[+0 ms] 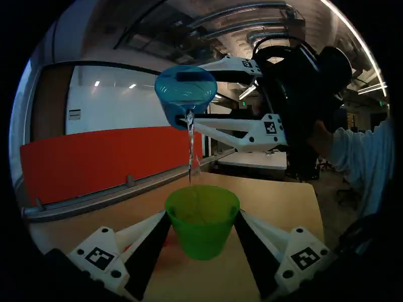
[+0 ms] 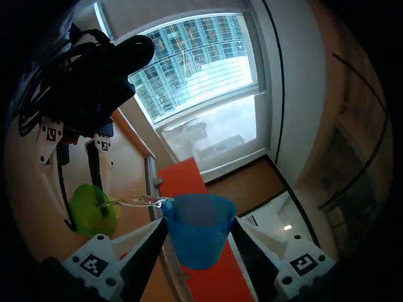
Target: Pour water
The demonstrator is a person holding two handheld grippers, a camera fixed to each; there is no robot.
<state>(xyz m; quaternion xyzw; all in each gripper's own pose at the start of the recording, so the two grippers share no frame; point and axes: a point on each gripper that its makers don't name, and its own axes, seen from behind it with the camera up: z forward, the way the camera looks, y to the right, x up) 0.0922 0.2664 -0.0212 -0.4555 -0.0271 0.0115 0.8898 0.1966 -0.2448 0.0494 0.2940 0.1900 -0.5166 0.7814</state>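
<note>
Above a pale wooden tabletop (image 1: pixel 282 201), the right gripper (image 2: pixel 199 222) is clamping a tilted blue plastic cup (image 2: pixel 199 244), streaming water (image 1: pixel 190 146) into the green plastic cup (image 1: pixel 202 231) the left gripper (image 1: pixel 201 215) is gripping.

Between the jaws, the green cup (image 1: pixel 202 221) looks like smooth, translucent plastic. The blue cup (image 1: pixel 184 93) above them is glossy plastic too.

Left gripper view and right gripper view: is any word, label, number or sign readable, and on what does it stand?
No text can be read.
Wall plaque: too small and blurred to read.
Square markers: black-and-white patterns, no letters.
Green cup, blue cup: no print visible.
</note>
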